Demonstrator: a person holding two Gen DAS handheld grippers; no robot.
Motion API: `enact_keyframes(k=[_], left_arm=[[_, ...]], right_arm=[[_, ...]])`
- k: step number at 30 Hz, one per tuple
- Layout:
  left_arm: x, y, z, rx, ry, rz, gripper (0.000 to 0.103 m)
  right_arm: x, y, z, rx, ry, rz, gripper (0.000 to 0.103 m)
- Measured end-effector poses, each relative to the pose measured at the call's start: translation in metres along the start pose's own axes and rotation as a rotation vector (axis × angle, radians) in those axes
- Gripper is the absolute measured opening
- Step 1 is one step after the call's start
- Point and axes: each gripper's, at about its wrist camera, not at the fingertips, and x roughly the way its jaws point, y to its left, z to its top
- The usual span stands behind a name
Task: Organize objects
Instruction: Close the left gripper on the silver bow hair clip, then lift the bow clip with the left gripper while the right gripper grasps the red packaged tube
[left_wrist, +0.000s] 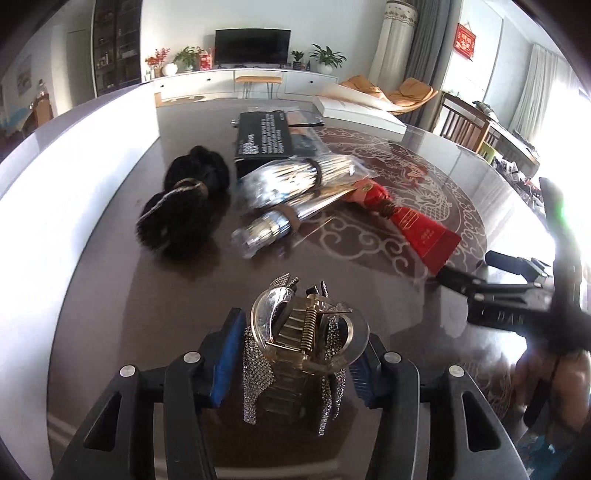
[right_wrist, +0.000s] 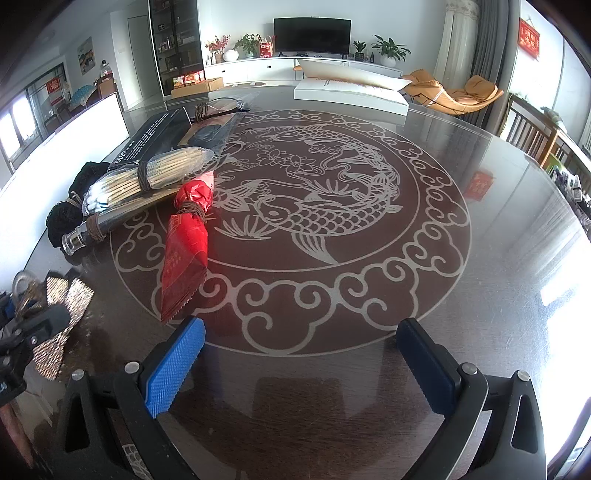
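My left gripper (left_wrist: 295, 354) is shut on a clear hair claw clip (left_wrist: 306, 339) with rhinestone ribbons, held just above the dark table. The clip also shows at the left edge of the right wrist view (right_wrist: 62, 317). Ahead lie a black hair piece (left_wrist: 184, 203), a bag of cotton swabs (left_wrist: 295, 177), a clear tube (left_wrist: 266, 229), a black box (left_wrist: 264, 138) and a red packet (left_wrist: 410, 218) tied with a band. My right gripper (right_wrist: 299, 369) is open and empty above the table, near the red packet's (right_wrist: 184, 243) end; it shows at the right of the left wrist view (left_wrist: 476, 277).
The round glass table (right_wrist: 480, 295) bears a fish pattern (right_wrist: 306, 199). A white box (right_wrist: 351, 92) with its lid raised stands at the far edge. A white panel (left_wrist: 55, 206) lies along the left. Chairs (right_wrist: 535, 136) stand at the right.
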Motion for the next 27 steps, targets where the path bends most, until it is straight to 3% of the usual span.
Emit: enact_keyframes(k=[8, 16, 19, 27], left_arm=[[-0.022, 0.051, -0.025, -0.117, -0.033, 0.056, 0.052], [-0.025, 0.042, -0.035, -0.064, -0.046, 0.108, 0.055], [-0.02, 0.044, -0.036, -0.072, -0.021, 0.14, 0.07], [-0.009, 0.04, -0.032, -0.042, -0.01, 0.176, 0.079]], right_arm=[[0.0, 0.0, 0.0, 0.0, 0.0, 0.0, 0.103], [0.0, 0.0, 0.0, 0.0, 0.0, 0.0, 0.103], [0.0, 0.0, 0.0, 0.0, 0.0, 0.0, 0.103], [-0.001, 0.0, 0.0, 0.0, 0.001, 0.001, 0.103]])
